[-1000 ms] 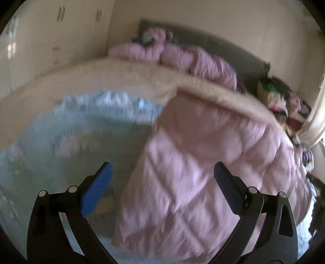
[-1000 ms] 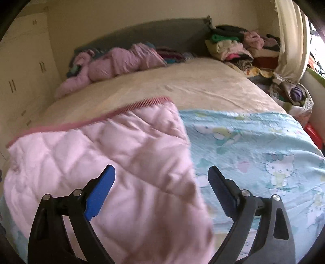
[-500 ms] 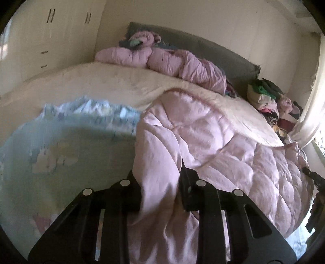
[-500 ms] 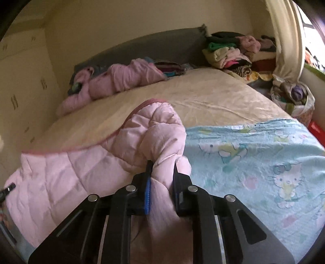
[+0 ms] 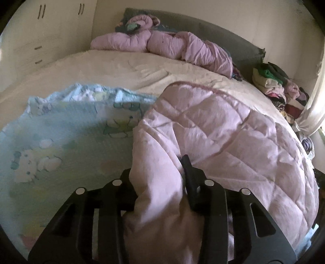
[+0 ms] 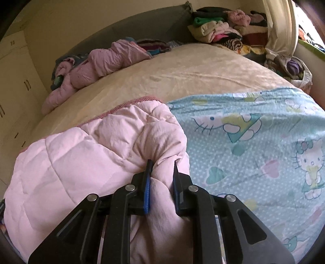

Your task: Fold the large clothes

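You are in a home bedroom — a wide bed with a cream sheet [image 6: 182, 67] fills both views, backed by a grey padded headboard [image 5: 213, 30]. Cream built-in wardrobe doors with dark handles [image 5: 61, 12] line one wall, and a heap of mixed folded clothes [image 6: 219, 30] sits beside a pale curtain [image 6: 280, 26].

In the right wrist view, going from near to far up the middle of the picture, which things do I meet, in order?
Right claw shut on a bunch of the pink quilt → beige bed cover → dark grey headboard → cream wall.
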`<control>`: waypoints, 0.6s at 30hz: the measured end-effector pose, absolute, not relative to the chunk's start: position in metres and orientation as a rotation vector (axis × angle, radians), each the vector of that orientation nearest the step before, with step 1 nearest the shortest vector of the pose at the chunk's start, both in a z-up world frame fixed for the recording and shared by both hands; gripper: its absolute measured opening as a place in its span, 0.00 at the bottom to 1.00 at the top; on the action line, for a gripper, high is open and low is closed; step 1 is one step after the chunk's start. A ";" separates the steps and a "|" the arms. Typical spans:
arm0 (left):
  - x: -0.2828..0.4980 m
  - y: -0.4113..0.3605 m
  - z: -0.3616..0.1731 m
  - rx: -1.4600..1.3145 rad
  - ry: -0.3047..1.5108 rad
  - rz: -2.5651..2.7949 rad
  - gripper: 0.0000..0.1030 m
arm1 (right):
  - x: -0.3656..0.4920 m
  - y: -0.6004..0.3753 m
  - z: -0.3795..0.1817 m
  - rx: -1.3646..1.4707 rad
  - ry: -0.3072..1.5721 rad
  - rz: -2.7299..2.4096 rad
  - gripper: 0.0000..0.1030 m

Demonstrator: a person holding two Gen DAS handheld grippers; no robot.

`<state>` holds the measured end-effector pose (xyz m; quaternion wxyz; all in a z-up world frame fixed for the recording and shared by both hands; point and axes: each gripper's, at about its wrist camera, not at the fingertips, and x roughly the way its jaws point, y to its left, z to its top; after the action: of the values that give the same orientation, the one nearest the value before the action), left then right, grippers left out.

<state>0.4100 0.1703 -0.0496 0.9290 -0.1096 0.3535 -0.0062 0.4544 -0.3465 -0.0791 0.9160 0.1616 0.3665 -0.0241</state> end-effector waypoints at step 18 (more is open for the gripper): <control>0.388 0.175 -0.030 -0.223 0.736 0.003 0.77 | 0.409 -0.363 -0.067 0.375 0.737 -0.059 0.76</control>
<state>0.3881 0.1749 -0.0304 0.9269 -0.1088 0.3592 0.0015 0.4094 -0.3635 -0.0670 0.9153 0.1823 0.3579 -0.0286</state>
